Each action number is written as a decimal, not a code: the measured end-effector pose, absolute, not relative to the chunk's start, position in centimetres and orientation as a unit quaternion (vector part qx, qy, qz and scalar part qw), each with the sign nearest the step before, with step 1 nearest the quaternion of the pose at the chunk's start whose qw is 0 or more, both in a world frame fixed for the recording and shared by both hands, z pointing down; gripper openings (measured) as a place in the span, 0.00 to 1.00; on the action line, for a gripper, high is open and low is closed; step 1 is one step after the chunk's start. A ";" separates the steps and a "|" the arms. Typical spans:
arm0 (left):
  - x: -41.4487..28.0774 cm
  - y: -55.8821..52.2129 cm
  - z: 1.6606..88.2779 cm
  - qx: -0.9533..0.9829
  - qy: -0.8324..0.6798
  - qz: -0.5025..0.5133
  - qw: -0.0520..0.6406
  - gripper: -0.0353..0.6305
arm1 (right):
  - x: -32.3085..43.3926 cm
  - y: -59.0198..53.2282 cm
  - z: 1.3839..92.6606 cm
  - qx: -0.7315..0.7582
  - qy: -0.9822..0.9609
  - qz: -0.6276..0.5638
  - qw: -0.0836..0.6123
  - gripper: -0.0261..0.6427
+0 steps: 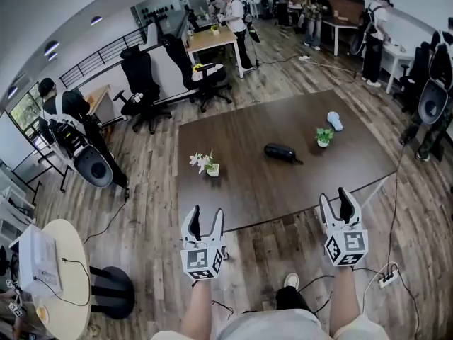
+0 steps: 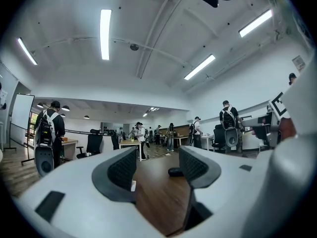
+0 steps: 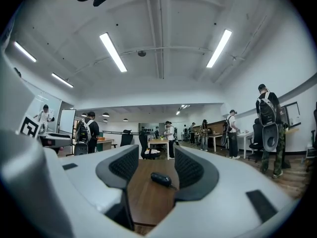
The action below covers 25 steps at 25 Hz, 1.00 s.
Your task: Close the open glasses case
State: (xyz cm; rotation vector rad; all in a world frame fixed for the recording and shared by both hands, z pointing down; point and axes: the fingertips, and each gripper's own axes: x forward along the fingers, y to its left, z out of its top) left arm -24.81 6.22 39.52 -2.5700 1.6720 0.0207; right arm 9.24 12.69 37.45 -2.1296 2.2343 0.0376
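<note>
Wood-plank flooring [image 1: 152, 190] runs through an open office, and a large dark brown table [image 1: 269, 190] stands in front of you. The black glasses case [image 1: 279, 151] lies near the middle of that table, long side across your view. From here you cannot tell whether its lid is up or down. To its right, near but apart, stands a small green plant in a white pot [image 1: 324, 137], with a pale rounded object [image 1: 335, 121] just beyond it. To the case's left, well apart, sits a white-flowered plant [image 1: 205, 163].

Your left tool [image 1: 206, 218] is at the table's near edge with its jaws released. They stand apart with nothing between the pads, and the left gripper view shows the case [image 2: 175, 172] far off through the gap. Your right tool [image 1: 335, 202] is also at the near edge, further right, jaws likewise spread and gripping nothing. In the right gripper view the case [image 3: 161, 179] shows between them, well ahead on the tabletop. Both tools point level toward the table.

Black office chairs [image 1: 141, 83] and a light wooden desk [image 1: 210, 41] stand behind the table, with people at the desks along the far wall. A power strip [image 1: 387, 278] lies on the floor by your right side.
</note>
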 end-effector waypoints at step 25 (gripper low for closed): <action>-8.8 -2.1 38.6 -0.837 0.544 -0.015 0.050 0.47 | 24.6 3.9 39.1 -0.682 0.730 -0.012 0.038 0.37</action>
